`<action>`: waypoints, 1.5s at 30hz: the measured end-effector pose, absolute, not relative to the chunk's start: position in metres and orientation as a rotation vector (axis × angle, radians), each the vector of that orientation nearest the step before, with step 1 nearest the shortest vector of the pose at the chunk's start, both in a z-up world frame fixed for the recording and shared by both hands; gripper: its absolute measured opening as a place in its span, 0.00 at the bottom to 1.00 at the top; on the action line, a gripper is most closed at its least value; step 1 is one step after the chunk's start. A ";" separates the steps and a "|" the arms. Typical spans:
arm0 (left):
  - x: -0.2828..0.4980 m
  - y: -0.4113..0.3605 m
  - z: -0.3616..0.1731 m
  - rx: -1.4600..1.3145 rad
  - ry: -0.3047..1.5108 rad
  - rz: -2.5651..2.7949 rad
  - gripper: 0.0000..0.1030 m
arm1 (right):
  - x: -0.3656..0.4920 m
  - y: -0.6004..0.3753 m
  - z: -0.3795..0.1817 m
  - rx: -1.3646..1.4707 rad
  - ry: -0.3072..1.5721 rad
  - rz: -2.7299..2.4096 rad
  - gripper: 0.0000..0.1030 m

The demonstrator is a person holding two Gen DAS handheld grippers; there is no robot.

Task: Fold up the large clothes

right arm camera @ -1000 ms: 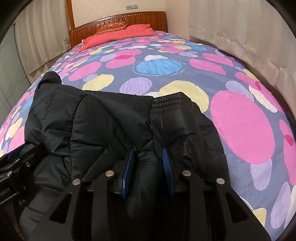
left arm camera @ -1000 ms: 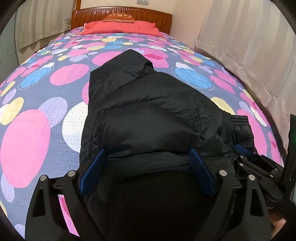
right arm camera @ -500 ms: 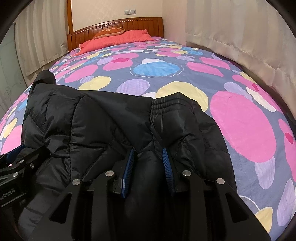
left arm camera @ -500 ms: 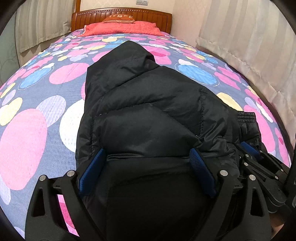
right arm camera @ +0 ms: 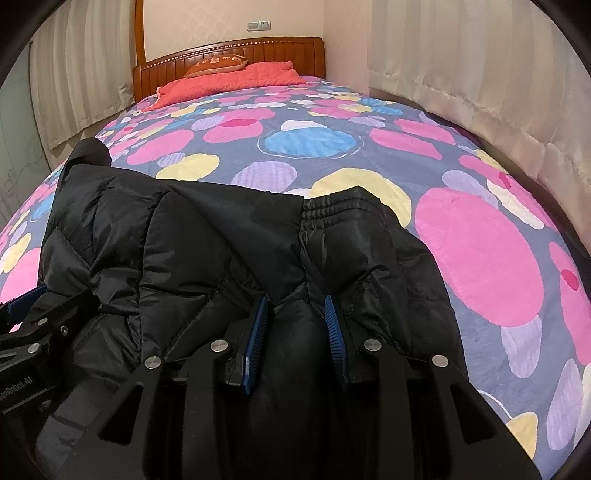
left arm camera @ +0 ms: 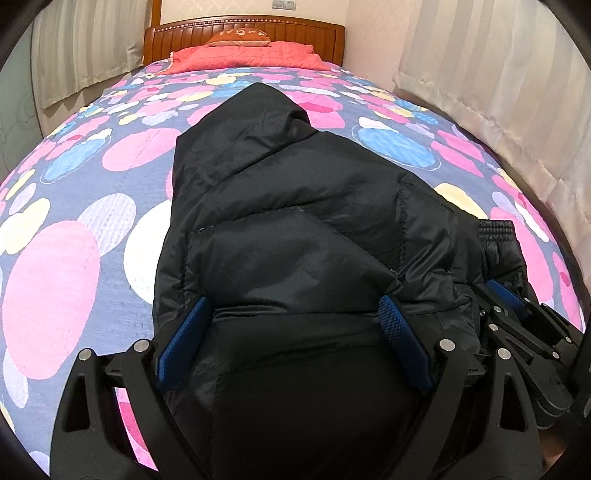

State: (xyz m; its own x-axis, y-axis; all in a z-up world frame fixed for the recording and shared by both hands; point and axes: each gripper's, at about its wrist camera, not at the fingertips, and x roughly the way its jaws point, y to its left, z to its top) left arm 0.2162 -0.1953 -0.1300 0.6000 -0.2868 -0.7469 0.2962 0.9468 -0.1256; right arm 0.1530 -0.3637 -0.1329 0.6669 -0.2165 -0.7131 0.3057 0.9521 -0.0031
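Observation:
A black padded jacket [left arm camera: 295, 221] lies bunched on the bedspread, its hood [left arm camera: 258, 110] pointing toward the headboard. My left gripper [left arm camera: 291, 325] stands wide, both blue pads pressed against a thick wad of the jacket's near end. In the right wrist view the jacket [right arm camera: 184, 240] fills the lower left, with a ribbed cuff [right arm camera: 332, 210] on top. My right gripper [right arm camera: 295, 321] is shut narrowly on a fold just below that cuff. Each gripper shows in the other's view: the right gripper [left arm camera: 517, 321] at the right edge, the left gripper [right arm camera: 29, 332] at the left edge.
The bed carries a grey spread with pink, blue and yellow blobs [right arm camera: 480, 258]. Red pillows [left arm camera: 243, 55] lie by the wooden headboard [left arm camera: 243, 27] at the far end. Pale curtains [left arm camera: 498, 92] hang close along the right side and further off on the left.
In the left wrist view the jacket looks a little larger and its hood reaches further up the frame. Both grips hold as before.

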 end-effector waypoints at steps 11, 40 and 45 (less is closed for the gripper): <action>0.215 -0.187 -0.110 -0.016 0.912 -0.326 0.89 | 0.149 -0.365 -0.113 0.134 0.811 -0.277 0.36; 0.195 -0.023 -0.156 -1.031 1.004 -0.264 0.89 | 0.095 -0.471 -0.110 0.791 0.685 -0.155 0.68; 0.197 -0.030 -0.169 -1.016 1.009 -0.313 0.89 | 0.105 -0.491 -0.148 0.965 0.725 -0.114 0.68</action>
State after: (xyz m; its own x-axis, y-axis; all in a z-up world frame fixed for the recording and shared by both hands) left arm 0.1969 -0.0296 -0.1688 0.5349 -0.6396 -0.5521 -0.2143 0.5293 -0.8209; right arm 0.1049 -0.4909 -0.1480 0.7624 0.2208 -0.6083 0.3970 0.5829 0.7090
